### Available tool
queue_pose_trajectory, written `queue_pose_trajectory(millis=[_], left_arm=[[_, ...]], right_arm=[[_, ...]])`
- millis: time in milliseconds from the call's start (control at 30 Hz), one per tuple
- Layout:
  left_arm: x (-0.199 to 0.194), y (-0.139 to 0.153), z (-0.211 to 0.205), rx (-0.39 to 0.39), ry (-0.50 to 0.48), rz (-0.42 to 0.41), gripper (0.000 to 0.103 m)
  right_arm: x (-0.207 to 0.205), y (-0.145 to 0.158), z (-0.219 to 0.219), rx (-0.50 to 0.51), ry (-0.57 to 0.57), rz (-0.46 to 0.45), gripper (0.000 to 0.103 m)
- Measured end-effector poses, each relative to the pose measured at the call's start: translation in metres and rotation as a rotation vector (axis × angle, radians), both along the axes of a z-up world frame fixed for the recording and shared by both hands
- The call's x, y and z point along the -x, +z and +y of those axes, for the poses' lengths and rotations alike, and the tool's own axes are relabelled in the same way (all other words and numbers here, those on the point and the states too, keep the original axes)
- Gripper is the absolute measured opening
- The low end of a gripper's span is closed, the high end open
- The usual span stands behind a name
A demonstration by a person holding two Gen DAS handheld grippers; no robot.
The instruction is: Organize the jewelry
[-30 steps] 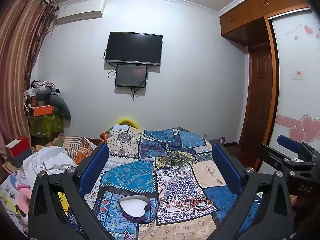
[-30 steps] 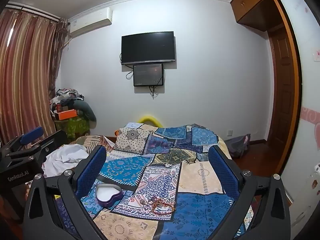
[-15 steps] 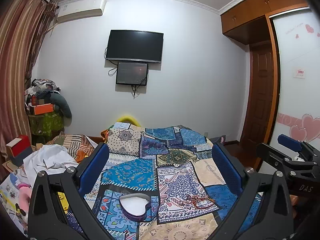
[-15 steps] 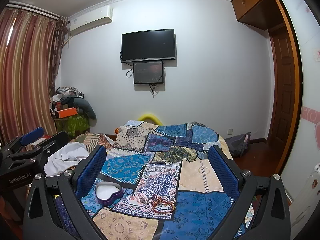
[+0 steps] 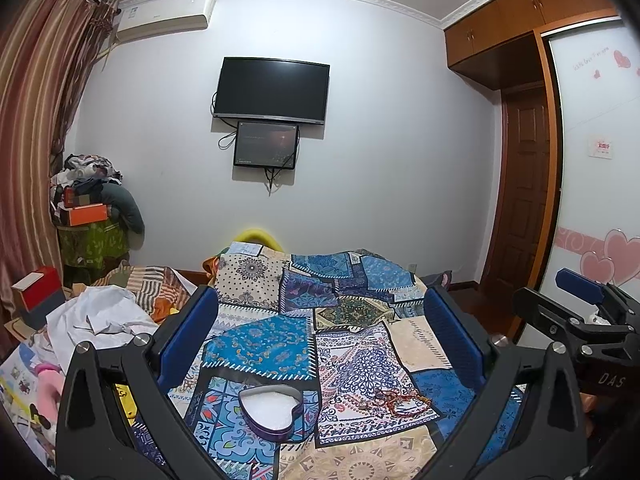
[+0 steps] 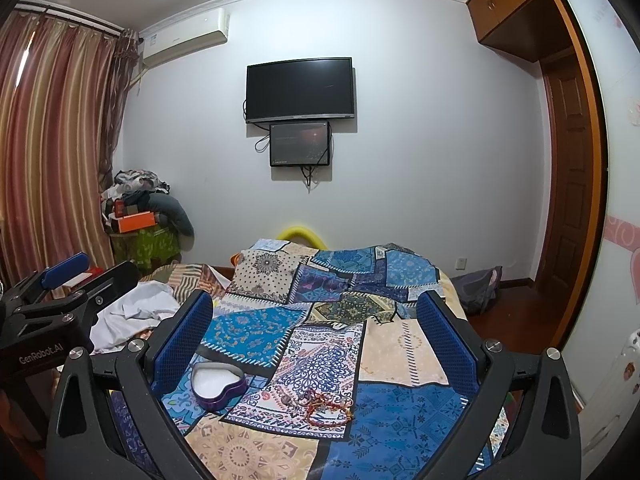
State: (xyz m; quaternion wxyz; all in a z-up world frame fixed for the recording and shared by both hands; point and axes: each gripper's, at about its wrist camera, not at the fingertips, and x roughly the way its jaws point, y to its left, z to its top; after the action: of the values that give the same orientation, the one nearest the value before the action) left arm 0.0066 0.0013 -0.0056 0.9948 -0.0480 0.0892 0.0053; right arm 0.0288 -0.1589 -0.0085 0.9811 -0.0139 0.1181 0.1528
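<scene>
Hovering level, both tools (image 5: 320, 334) (image 6: 314, 330) spread wide.

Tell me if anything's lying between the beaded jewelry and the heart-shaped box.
Nothing visible does. The beaded jewelry lies on the patchwork bedspread just right of the open heart-shaped box, with only flat fabric between them. Both tongs hang open above.

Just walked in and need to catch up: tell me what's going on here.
A person holds a gripper in each hand above a bed with a patchwork cover. Both the left gripper and the right gripper are open and hold nothing. On the cover lie an open heart-shaped tin and, beside it, a loose tangle of beaded jewelry. Nothing has been put in the tin yet.
</scene>
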Motion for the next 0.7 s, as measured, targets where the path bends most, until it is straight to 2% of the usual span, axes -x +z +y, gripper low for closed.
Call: queue_pose_trajectory(millis=[700], left_arm=[[0.0002, -0.0013, 0.0004, 0.0, 0.001, 0.0, 0.103]], right_arm=[[0.0009, -0.0003, 0.0005, 0.002, 0.0, 0.0, 0.101]])
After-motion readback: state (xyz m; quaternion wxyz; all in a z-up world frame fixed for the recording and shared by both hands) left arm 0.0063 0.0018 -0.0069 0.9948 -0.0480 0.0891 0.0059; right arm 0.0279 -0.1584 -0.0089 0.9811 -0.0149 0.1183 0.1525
